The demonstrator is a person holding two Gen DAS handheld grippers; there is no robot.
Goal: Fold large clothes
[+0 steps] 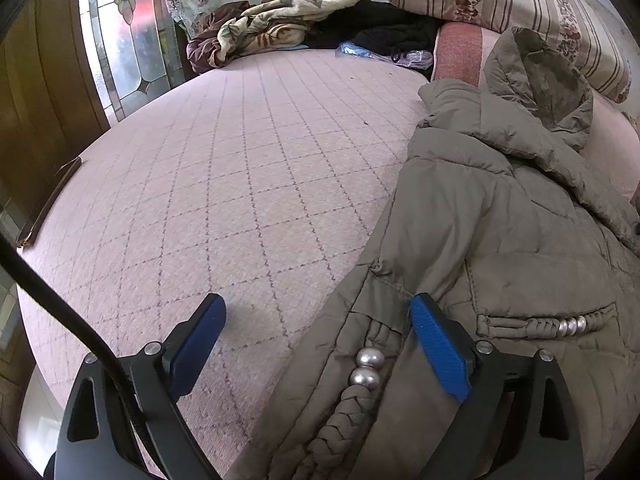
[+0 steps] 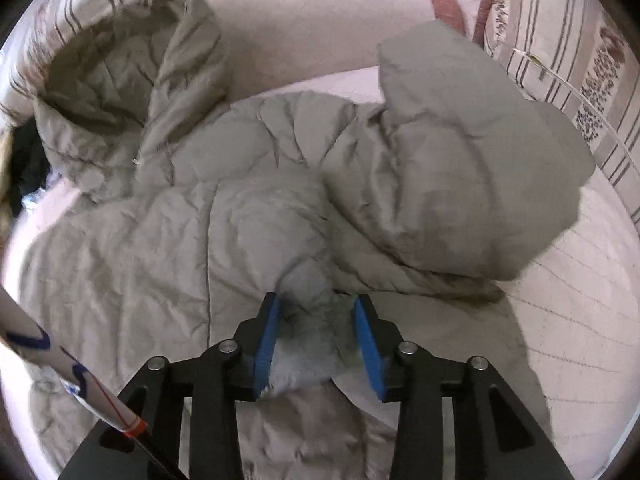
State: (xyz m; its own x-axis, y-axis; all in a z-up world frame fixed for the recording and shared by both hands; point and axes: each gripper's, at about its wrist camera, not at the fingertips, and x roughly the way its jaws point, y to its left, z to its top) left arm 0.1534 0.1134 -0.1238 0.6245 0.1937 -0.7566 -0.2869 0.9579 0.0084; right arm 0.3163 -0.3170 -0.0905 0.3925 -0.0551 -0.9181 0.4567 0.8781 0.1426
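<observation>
Jaws on the right gripper (image 2: 316, 344) are pinching a bunched fold of the coat (image 2: 168, 240), the cloth filling the narrow gap between the blue pads (image 2: 266, 344), while the left gripper (image 1: 320, 344) is standing wide apart with nothing between its pads, one of them resting over the coat's edge near the braided cord with silver beads (image 1: 366, 368) and the other over bare bed cover (image 1: 200, 160). The padded olive coat is lying spread across the bed, its hood (image 2: 120, 92) pointing up toward the striped pillows (image 2: 568, 88) and one sleeve (image 2: 472, 168) already doubled over the body on the right side. Judging from this, the right hand is carrying that sleeve or side panel inward, and doing it well is going to mean keeping the pinch firm, since puffy quilting is likely to be slippery and springy, and lifting only just clear so the layers underneath are not dragging along. The left gripper is probably best used closing on the near hem beside the pocket (image 1: 540, 324), so both sides are moving together and the fold line is running straight from hood to hem. A risk worth watching is the beaded cord catching on a pad. A heap of blankets (image 1: 276, 24) is sitting at the far end, well apart from the work.
</observation>
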